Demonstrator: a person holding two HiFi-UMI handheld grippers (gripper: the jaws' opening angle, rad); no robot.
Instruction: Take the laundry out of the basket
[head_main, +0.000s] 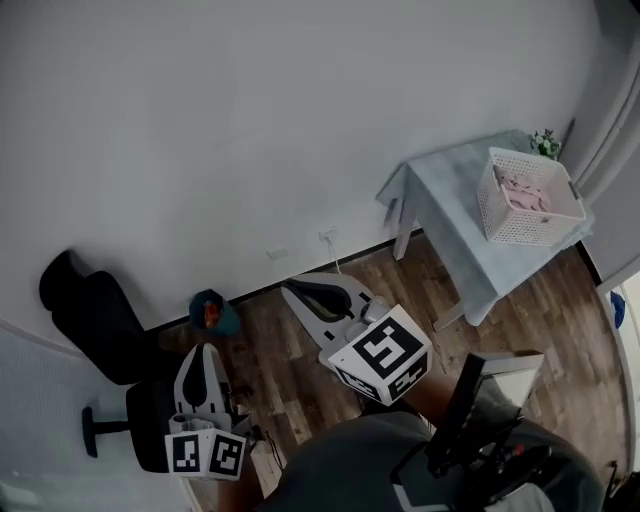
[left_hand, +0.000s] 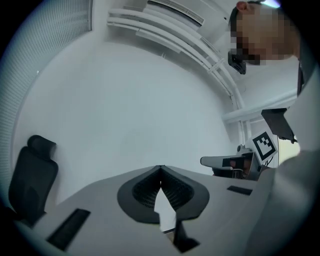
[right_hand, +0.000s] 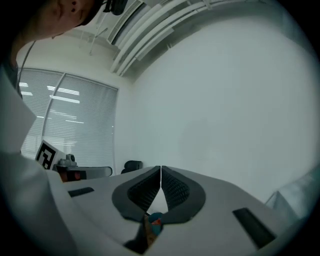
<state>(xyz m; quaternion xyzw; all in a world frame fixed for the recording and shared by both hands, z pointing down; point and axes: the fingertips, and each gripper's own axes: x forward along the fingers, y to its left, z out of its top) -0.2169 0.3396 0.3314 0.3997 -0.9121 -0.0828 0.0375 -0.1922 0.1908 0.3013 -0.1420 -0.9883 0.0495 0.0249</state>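
Observation:
A white slatted basket (head_main: 527, 197) holding pink laundry (head_main: 524, 190) stands on a table with a pale blue cloth (head_main: 455, 215) at the upper right of the head view. Both grippers are far from it, level and aimed at the white wall. My left gripper (head_main: 203, 349) is at the lower left, its jaws shut with nothing between them (left_hand: 160, 167). My right gripper (head_main: 289, 288) is near the middle, also shut and empty (right_hand: 160, 168). The basket does not show in either gripper view.
A black office chair (head_main: 92, 322) stands at the left by the wall. A small blue and orange object (head_main: 212, 313) lies on the wooden floor at the wall's foot. A small plant (head_main: 546, 143) sits behind the basket. A dark stand (head_main: 480, 400) is close at the lower right.

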